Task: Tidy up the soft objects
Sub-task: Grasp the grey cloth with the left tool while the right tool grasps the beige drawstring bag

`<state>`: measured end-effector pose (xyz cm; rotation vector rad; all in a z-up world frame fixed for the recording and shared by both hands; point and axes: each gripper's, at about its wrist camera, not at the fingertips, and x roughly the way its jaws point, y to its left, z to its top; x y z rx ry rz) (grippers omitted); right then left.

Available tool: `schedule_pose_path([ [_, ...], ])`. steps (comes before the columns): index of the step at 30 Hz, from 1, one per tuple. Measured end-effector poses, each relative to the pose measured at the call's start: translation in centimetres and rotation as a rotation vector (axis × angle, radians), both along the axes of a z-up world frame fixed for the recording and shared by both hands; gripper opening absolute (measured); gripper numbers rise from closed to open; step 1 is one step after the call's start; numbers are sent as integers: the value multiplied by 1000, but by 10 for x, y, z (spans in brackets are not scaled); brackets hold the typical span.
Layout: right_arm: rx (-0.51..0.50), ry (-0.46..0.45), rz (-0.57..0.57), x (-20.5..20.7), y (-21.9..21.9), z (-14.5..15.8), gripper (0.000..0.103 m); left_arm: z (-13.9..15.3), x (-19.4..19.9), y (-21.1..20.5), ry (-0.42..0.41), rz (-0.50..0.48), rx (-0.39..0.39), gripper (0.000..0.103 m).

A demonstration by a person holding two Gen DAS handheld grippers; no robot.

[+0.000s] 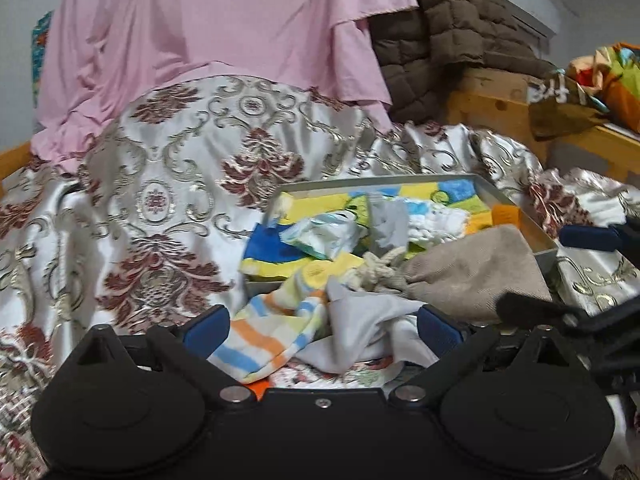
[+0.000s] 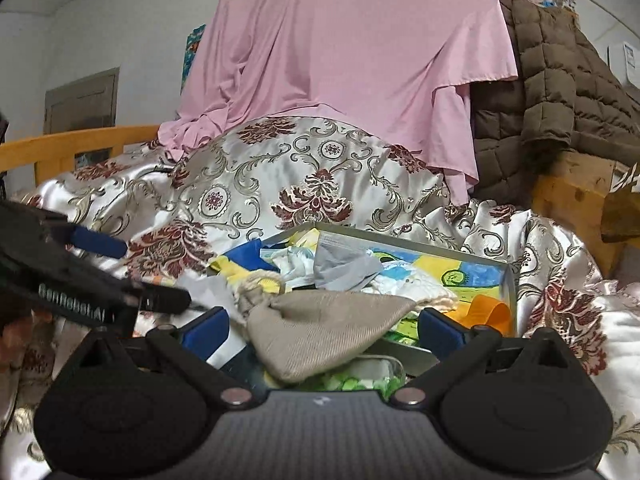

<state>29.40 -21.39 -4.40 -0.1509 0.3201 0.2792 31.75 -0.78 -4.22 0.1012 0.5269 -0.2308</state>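
A grey box (image 1: pixel 516 202) with a colourful lining lies on the bed and holds several small cloths and socks. A beige pouch (image 1: pixel 472 276) with a rope tie hangs over its near edge. My left gripper (image 1: pixel 322 330) is open, its blue pads on either side of a striped sock (image 1: pixel 260 332) and a grey cloth (image 1: pixel 360 320) lying in front of the box. My right gripper (image 2: pixel 322 332) is open too, its pads flanking the beige pouch (image 2: pixel 320 328) without pressing it. Each gripper shows in the other's view: the right gripper (image 1: pixel 534 270), the left gripper (image 2: pixel 152 274).
A satin bedspread (image 1: pixel 180 184) with red and gold patterns covers the bed. A pink sheet (image 1: pixel 224 32) and a brown quilted jacket (image 1: pixel 452 32) hang behind. Wooden bed frame (image 2: pixel 80 144) at left, wooden ledge (image 1: pixel 492 108) at right. A clear container of green-white pieces (image 2: pixel 360 380) lies under the pouch.
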Motion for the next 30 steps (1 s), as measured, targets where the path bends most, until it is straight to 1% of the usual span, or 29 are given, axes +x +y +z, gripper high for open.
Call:
schedule_pose_path([
  [2,6,6,-1,6,-1,0,102,-2,5,-3,10,-7,-5,95],
  [6,48,38,-5,15,-5,-3,101,-6,12,-4,32,-13,-27,87],
  [8,50,48,-8,17,-6,-6,101,-7,14,-4,44,-17,-39,83],
  [10,54,61,-8,19,-6,-9,101,-8,17,-5,54,-22,-48,76],
  [11,59,69,-6,19,-6,-10,100,-8,17,-5,57,-25,-50,74],
  [13,68,78,-2,19,-7,-12,100,-8,19,-6,65,-33,-55,63],
  [14,72,82,0,19,-7,-12,99,-9,20,-7,69,-35,-57,60],
  [16,77,88,3,19,-7,-12,96,-10,21,-9,83,-45,-67,51],
  [19,79,94,6,20,-5,-12,91,-10,23,-10,96,-50,-75,41],
  [20,79,97,8,20,-4,-12,87,-10,23,-10,101,-48,-81,39],
  [22,72,99,12,20,-2,-12,83,-10,24,-9,108,-43,-91,31],
  [23,69,98,15,19,-1,-12,81,-9,25,-8,111,-38,-99,29],
  [25,61,92,20,17,1,-12,78,-8,27,-5,119,-26,-126,20],
  [28,46,76,29,15,4,-11,71,-5,29,2,128,-6,-172,16],
  [30,37,69,31,14,5,-10,64,-2,30,5,128,7,-189,12],
])
